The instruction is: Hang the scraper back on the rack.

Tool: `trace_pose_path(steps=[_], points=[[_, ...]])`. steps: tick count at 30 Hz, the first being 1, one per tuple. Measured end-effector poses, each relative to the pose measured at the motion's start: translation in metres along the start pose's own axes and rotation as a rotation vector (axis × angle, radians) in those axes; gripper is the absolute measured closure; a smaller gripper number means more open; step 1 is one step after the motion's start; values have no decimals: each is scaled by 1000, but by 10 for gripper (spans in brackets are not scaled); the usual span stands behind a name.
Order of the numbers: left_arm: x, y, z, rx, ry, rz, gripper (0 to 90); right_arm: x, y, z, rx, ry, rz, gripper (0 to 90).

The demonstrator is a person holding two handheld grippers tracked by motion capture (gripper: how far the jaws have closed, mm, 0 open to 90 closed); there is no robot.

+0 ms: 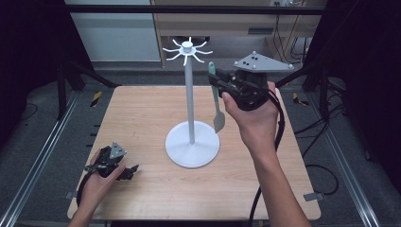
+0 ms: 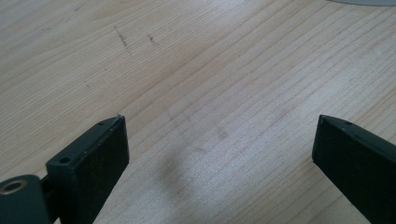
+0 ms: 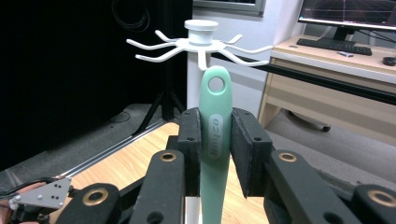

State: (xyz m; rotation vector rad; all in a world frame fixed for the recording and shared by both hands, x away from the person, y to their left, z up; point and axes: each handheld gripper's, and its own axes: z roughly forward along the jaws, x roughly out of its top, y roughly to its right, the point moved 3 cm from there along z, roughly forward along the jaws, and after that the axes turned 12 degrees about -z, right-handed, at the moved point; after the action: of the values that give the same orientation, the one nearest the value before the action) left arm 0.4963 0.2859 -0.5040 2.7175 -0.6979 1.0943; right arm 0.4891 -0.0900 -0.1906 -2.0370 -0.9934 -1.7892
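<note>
A white stand [image 1: 190, 101] with a round base [image 1: 192, 144] rises from the middle of the table, with several curved hooks [image 1: 187, 51] at its top. My right gripper [image 1: 218, 81] is raised to the right of the pole, shut on the handle of a pale green spatula [image 1: 217, 97] that hangs blade down. In the right gripper view the spatula's handle [image 3: 215, 130] is pinched between the pads, and its hanging hole sits just below the hooks [image 3: 201, 45]. My left gripper [image 1: 132, 169] rests low at the table's front left, open, with bare wood between its fingers [image 2: 98, 158].
The wooden table [image 1: 142, 109] is bordered by black frame rails and cables on the floor. A desk with a monitor and keyboard [image 3: 334, 43] stands behind the stand. The stand's base edge [image 2: 364, 2] lies beyond my left gripper.
</note>
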Motion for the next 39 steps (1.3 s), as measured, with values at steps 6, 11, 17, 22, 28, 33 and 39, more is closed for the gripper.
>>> trace_pose_path(steps=[6,11,17,22,28,33,39], points=[[0,0,0,1,2,-2,36,3,-2,5,4,-2,-2,745],[0,0,0,1,3,-3,36,4,-1,6,1,1,-1,745],[0,0,0,1,5,-6,35,4,-1,8,6,-7,0,744],[0,0,0,1,5,-6,35,6,-1,9,12,-2,3,744],[0,0,0,-1,4,-5,35,8,-3,11,19,-5,0,744],[0,0,0,-1,3,-5,35,8,-3,12,19,-10,-2,744],[0,0,0,0,5,-5,35,7,-3,13,21,-13,0,744]])
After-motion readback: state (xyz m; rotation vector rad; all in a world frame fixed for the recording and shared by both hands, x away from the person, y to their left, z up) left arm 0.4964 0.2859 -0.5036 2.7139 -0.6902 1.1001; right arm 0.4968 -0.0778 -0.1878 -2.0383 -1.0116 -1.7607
